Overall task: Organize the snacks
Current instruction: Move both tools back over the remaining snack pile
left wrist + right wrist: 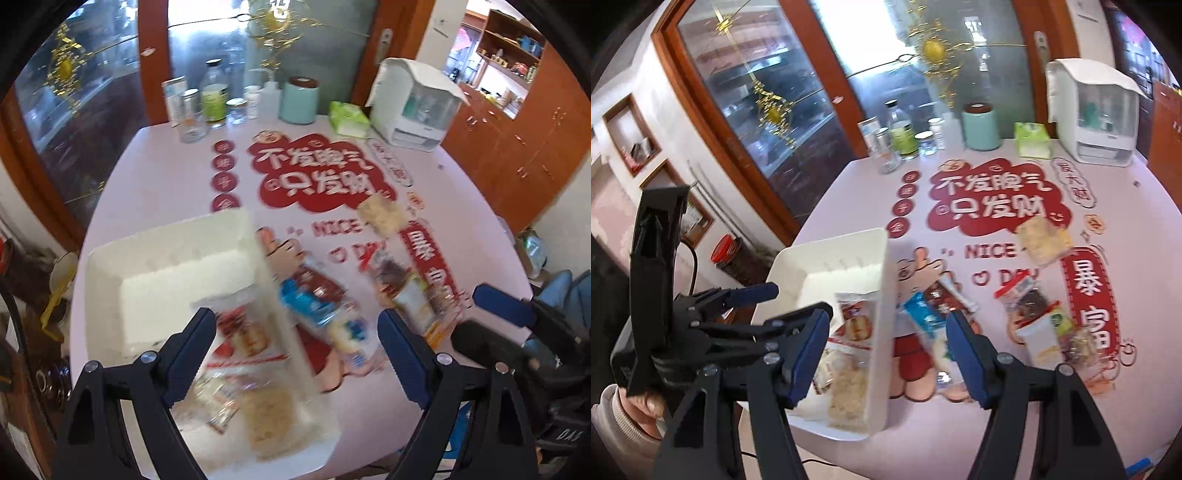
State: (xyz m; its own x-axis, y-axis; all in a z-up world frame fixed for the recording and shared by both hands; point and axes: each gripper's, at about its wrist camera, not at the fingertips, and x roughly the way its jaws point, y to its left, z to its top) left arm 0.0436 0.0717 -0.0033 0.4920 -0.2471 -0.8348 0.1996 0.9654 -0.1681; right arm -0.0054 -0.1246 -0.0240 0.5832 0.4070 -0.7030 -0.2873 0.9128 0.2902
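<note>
- Lying flat on the pink table, the blue-and-white snack pack runs its long axis from far-left to near-right, just beside the white tray
- Inside the tray's near end, a red-printed packet and a pale cracker pack lie lengthwise along its right wall
- A small heap of mixed snacks sits right of the blue pack; a lone pale cracker pack lies farther back, well apart
- The tray's near corner reaches the table's front edge; the far half of the tray and the mid-table stay open
- The right gripper hovers, tilted down, fingers spread with nothing between them
- The left gripper hangs above the tray's near end, fingers wide apart, empty; a hand grasps its handle
</note>
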